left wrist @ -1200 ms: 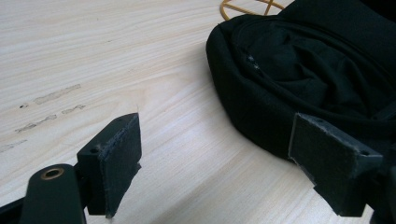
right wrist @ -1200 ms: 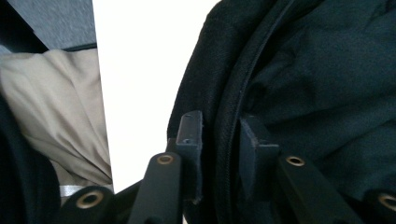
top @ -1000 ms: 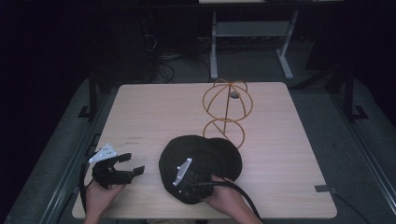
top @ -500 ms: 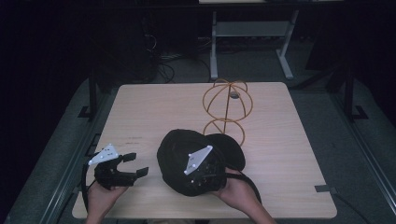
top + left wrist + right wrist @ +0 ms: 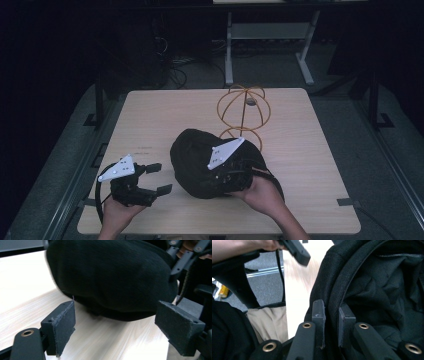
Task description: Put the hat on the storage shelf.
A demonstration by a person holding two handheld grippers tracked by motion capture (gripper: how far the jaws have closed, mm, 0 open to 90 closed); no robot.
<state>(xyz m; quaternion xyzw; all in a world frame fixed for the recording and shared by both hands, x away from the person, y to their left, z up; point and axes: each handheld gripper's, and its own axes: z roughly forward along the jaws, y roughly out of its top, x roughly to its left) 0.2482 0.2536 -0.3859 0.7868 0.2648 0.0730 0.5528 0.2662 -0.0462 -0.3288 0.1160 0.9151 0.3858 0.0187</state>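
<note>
Black hat (image 5: pixel 200 162) rim between right tool (image 5: pixel 331 315) pads, clamped.

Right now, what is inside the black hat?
The right gripper view looks into the black hat: dark, crumpled lining and nothing else. The right gripper pinches its rim, and folds hide the deepest part.

left gripper (image 5: pixel 155 178) agape — right gripper (image 5: pixel 331 312) clamped
</note>
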